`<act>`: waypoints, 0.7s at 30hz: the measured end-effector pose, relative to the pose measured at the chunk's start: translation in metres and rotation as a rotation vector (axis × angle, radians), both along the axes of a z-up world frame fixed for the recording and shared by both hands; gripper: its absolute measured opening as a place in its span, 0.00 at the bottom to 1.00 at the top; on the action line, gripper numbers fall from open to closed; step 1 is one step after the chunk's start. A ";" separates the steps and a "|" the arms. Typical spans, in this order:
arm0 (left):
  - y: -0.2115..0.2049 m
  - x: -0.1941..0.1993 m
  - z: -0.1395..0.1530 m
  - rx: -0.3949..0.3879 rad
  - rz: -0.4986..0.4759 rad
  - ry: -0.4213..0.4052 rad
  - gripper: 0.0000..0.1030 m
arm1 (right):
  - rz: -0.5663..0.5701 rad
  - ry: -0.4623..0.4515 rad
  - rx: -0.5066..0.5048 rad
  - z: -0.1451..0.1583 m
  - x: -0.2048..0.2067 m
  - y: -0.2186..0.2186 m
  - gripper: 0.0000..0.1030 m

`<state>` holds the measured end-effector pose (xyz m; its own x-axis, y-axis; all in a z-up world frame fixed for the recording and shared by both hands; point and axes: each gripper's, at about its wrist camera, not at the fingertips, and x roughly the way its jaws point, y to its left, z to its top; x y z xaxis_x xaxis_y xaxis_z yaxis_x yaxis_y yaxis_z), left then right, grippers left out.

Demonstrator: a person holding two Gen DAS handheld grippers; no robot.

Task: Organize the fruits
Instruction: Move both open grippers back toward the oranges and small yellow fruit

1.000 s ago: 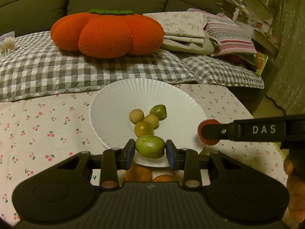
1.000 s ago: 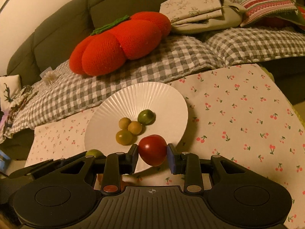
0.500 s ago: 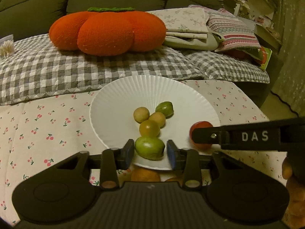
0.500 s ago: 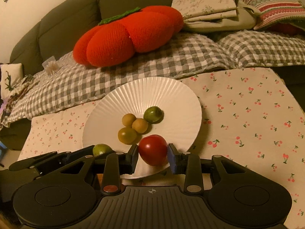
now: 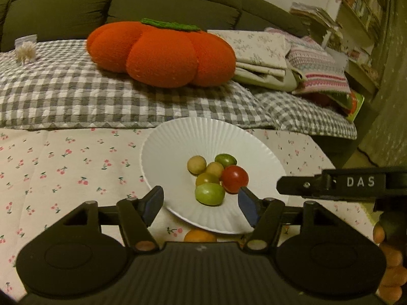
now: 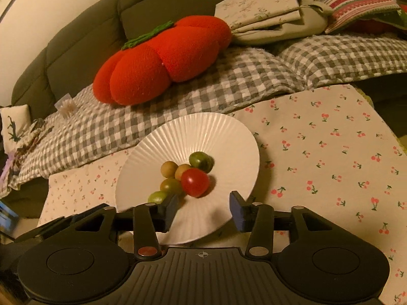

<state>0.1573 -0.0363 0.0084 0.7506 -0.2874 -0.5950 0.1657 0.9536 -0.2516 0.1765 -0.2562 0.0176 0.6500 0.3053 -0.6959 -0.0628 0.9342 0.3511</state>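
A white ribbed plate (image 5: pixel 178 139) (image 6: pixel 229 137) lies on the cherry-print cloth. On it lie a red tomato (image 5: pixel 234 178) (image 6: pixel 195 181), a light green fruit (image 5: pixel 209 194) (image 6: pixel 157 196), and several small yellow and green fruits (image 5: pixel 196 164). My left gripper (image 5: pixel 201 207) is open and empty just in front of the green fruit. My right gripper (image 6: pixel 202 211) is open and empty just in front of the red tomato. An orange fruit (image 5: pixel 200 236) lies on the cloth at the plate's near edge, half hidden by the left gripper.
A big orange pumpkin cushion (image 5: pixel 160 50) (image 6: pixel 162 61) sits on a grey checked blanket (image 5: pixel 63 96) behind the plate. Folded cloths and a striped pillow (image 5: pixel 318 73) lie at the back right. The right gripper's arm (image 5: pixel 343 184) reaches in beside the plate.
Both grippers opened and drew back. The green fruit and the red tomato now lie on the plate beside the other fruits.
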 end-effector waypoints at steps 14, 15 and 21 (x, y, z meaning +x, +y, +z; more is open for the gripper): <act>0.024 -0.026 0.017 -0.024 0.086 0.055 0.77 | 0.059 0.049 0.045 0.020 -0.024 0.008 0.65; 0.024 -0.028 0.017 -0.020 0.083 0.061 0.80 | 0.073 0.053 0.040 0.020 -0.026 0.011 0.66; 0.027 -0.045 0.014 0.038 0.078 0.099 0.85 | 0.136 0.098 -0.001 0.011 -0.037 0.028 0.67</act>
